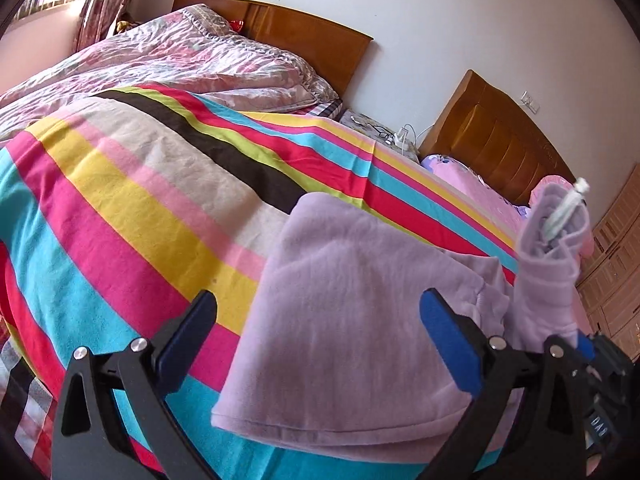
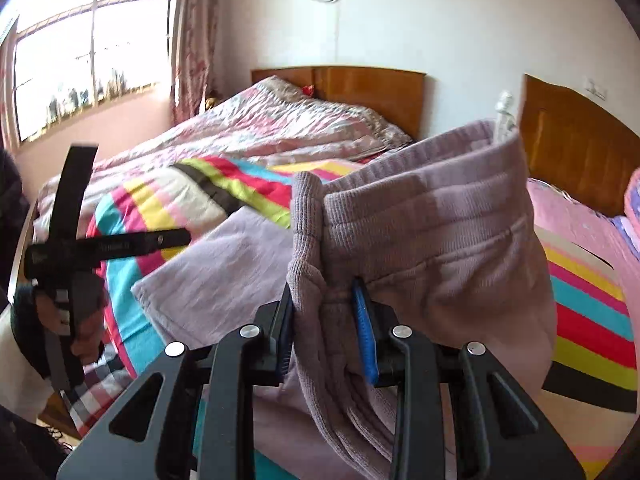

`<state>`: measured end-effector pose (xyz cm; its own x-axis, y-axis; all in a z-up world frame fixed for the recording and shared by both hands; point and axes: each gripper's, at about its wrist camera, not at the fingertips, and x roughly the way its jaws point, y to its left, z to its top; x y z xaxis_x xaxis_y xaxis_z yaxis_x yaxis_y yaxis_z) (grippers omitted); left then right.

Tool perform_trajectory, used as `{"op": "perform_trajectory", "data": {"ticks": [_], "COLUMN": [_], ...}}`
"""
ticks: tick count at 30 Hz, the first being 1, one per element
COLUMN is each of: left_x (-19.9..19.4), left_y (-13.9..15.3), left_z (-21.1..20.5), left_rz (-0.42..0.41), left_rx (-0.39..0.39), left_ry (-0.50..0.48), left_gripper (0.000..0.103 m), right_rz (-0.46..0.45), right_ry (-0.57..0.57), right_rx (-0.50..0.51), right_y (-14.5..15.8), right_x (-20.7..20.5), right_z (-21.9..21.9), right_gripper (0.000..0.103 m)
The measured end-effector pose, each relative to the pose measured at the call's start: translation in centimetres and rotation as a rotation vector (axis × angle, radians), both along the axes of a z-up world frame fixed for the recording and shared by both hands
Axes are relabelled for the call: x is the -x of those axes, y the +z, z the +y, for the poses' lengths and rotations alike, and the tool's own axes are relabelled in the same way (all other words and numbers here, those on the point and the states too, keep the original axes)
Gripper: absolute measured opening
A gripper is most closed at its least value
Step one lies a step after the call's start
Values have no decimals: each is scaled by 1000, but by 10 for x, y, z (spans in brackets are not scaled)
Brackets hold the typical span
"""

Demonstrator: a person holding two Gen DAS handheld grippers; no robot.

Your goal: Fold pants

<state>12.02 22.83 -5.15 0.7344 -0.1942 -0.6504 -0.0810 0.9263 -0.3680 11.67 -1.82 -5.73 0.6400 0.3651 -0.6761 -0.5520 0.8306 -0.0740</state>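
Right gripper (image 2: 324,320): jaws closed on the ribbed waistband of the lilac pants (image 2: 420,232), fabric bunched between the blue pads and lifted clear of the bed, a white drawstring (image 1: 568,212) sticking up from the raised end. Left gripper (image 1: 320,344): jaws spread wide, nothing between them, hovering above the folded lower part of the pants, which lies flat on the striped bedsheet (image 1: 120,200). In the right wrist view the left gripper appears at the far left, held in a hand (image 2: 86,336), well apart from the raised waistband. Beyond the sheet lies a rumpled pink floral quilt (image 1: 180,60) against a wooden headboard (image 1: 312,40); a second headboard (image 1: 500,136) stands to the right, a window (image 2: 92,60) to the left.
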Motion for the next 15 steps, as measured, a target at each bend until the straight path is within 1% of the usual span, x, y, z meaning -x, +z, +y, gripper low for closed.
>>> {"op": "perform_trajectory", "data": {"ticks": [1,2,3,4,5,7,8,9,10,11,12,13,15], "left_x": [2,4,5,8,8,11,13,14,13,12,11,8,8], "left_y": [-3,-6,-10,-12,-14,-14,-13,-12,-12,-12,-14,-16,-19], "left_z": [4,8,9,10,10,5,3,0,-5,-9,-13,-16,-23], "left_rz": [10,20,30,38,42,38,30,22,16,14,17,25,36], "left_rx": [1,2,5,10,15,23,34,46,54,61,66,67,50], "left_ry": [10,17,20,17,9,-9,-25,-46,-62,-72,-80,-88,-91], "left_gripper": [101,101,101,101,101,101,101,101,101,101,101,101,101], "right_rz": [85,95,35,48,70,91,93,89,86,86,91,106,125], "right_ry": [53,89,118,151,180,197,180,161,147,134,121,117,134], "right_rx": [59,89,81,72,36,-92,-144,-171,-168,-142,-108,-77,-32], "right_y": [-24,-39,-38,-36,-30,-10,-1,8,12,13,13,10,6], "right_x": [-1,5,17,22,25,28,27,26,23,19,14,10,3], "right_z": [16,26,28,26,20,-4,-18,-25,-32,-34,-31,-26,-15], "right_gripper": [38,45,62,75,77,74,74,70,65,63,60,53,47]}}
